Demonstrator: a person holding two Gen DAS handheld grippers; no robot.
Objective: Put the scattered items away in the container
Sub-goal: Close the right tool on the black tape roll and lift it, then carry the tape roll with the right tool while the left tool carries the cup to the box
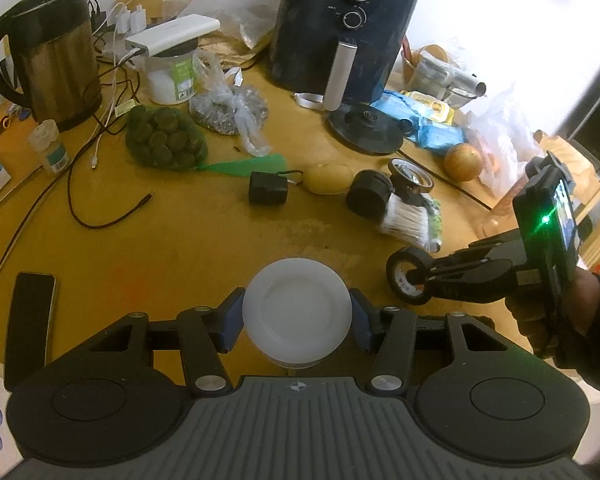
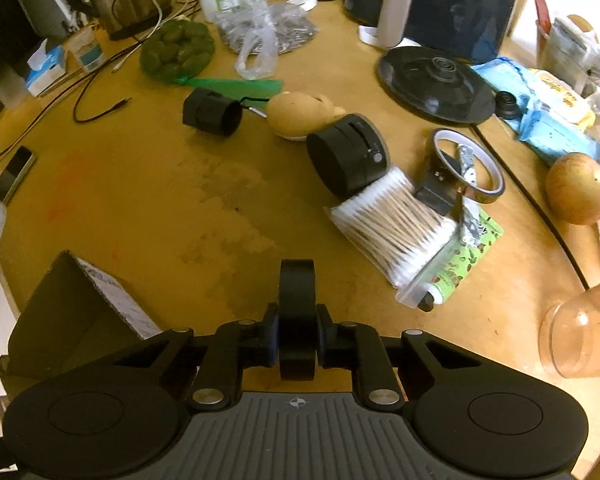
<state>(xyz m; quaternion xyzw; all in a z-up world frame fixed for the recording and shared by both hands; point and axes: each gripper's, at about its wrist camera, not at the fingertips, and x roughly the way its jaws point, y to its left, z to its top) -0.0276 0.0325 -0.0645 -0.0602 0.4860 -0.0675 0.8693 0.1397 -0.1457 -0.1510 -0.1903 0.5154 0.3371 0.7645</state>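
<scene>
- Two claws work over a cluttered round wooden surface (image 1: 180,248), whose near edge runs under both wrists.
- An air fryer (image 1: 340,28) stands toward the far edge, its pale handle pointing down at a black kettle base (image 1: 364,128).
- A steel kettle (image 1: 56,64) sits at the far left edge among white and black cables.
- A green net bag of round fruit (image 1: 162,138) lies between the kettle and the middle of the surface.
- The left claw (image 1: 296,314) holds a small white dish (image 1: 296,308) between its blue pads, half spread, above the near edge.
- The right claw (image 2: 297,340) is closed nearly all the way on a roll of black tape (image 2: 297,312), held upright on its rim with the pads against its flat sides, over the near right part of the surface; whether the roll touches the wood cannot be told.
- A dark open box (image 2: 72,312) with a white label lies at the near left edge in the right wrist view.
- A pack of cotton swabs (image 2: 392,224) lies toward the right edge, touching a black round case (image 2: 346,158).
- A potato (image 2: 300,114) lies just beyond that case, near a small black cylinder (image 2: 210,112).
- A phone (image 1: 30,324) lies at the near left edge.
</scene>
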